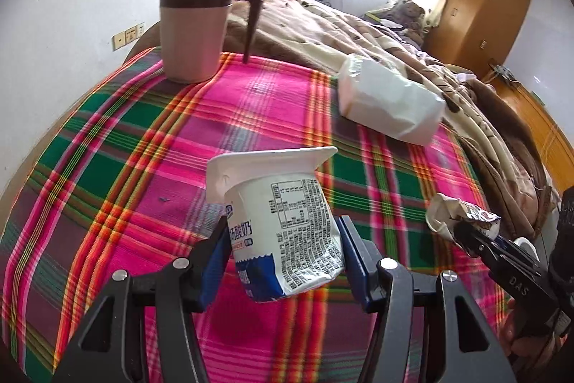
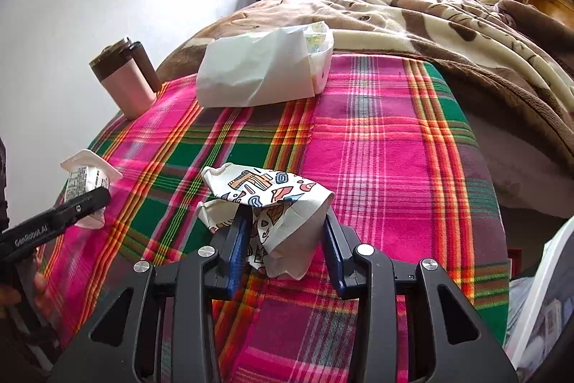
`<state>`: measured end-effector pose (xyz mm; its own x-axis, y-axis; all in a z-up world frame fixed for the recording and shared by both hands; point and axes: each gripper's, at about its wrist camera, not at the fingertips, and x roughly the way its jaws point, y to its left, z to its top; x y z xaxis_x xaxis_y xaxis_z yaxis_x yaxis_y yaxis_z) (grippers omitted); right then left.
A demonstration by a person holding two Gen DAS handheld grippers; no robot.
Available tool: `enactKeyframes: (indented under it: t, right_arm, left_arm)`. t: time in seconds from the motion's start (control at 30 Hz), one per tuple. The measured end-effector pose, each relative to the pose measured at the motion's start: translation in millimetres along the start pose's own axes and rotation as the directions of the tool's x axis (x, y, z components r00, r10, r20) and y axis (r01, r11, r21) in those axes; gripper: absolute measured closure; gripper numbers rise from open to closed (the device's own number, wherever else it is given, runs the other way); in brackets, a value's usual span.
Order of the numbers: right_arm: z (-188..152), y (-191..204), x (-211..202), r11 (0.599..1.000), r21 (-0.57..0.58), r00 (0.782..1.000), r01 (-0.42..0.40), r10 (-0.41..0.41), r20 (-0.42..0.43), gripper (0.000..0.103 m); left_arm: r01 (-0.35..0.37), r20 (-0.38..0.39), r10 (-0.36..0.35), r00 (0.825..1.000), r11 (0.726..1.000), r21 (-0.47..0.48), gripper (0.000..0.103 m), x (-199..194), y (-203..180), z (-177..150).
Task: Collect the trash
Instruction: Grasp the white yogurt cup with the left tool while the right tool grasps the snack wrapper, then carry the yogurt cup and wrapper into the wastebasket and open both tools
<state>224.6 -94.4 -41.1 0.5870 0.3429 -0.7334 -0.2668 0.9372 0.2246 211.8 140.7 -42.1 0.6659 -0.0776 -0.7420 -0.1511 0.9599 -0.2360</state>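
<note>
While both grippers already have a piece of trash between their pads, the work now is to carry each one off without losing it. On the left, the left gripper [image 1: 285,261] pinches a white yogurt cup [image 1: 283,225] by its lower body, its blue pads pressed into the sides so that the thin wall dents; the cup tilts, rim up and away, over the plaid cloth [image 1: 118,146]. On the right, the right gripper [image 2: 285,248] pinches a crumpled patterned paper cup [image 2: 265,200], though the paper is bunched unevenly and most of it stands above and ahead of the pads. That hold looks the weaker of the two, so I would keep the squeeze steady and lift slowly rather than swing. The yogurt cup may hold dregs, so keeping its rim upward seems wise. Both pieces should rise straight off the cloth before travelling sideways, since dragging could snag the fabric. A white paper bag [image 2: 258,74] and a pink mug [image 1: 193,31] stand farther back, well apart from both grippers, and need no clearance. No bin shows in either view, so where to carry them I cannot tell.
</note>
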Motion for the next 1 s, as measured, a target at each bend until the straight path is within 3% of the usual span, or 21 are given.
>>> enactKeyframes:
  t: [0.6,1.0]
  right_arm:
    - [-19.9,-10.9,-73.3,0.995,0.099,0.988,-0.014,-0.001,0.153,0.064]
    - [-45.2,-27.5,-128.2,0.986,0.159,0.965,0.057,-0.096,0.244,0.064]
  left_arm:
    - [0.108,0.070,-0.119,0.990,0.984,0.145,0.043,-59.8,-66.9,-30.5]
    - [0.177,0.108,-0.210,0.972,0.951,0.253,0.043,-97.4,-115.4,-56.1]
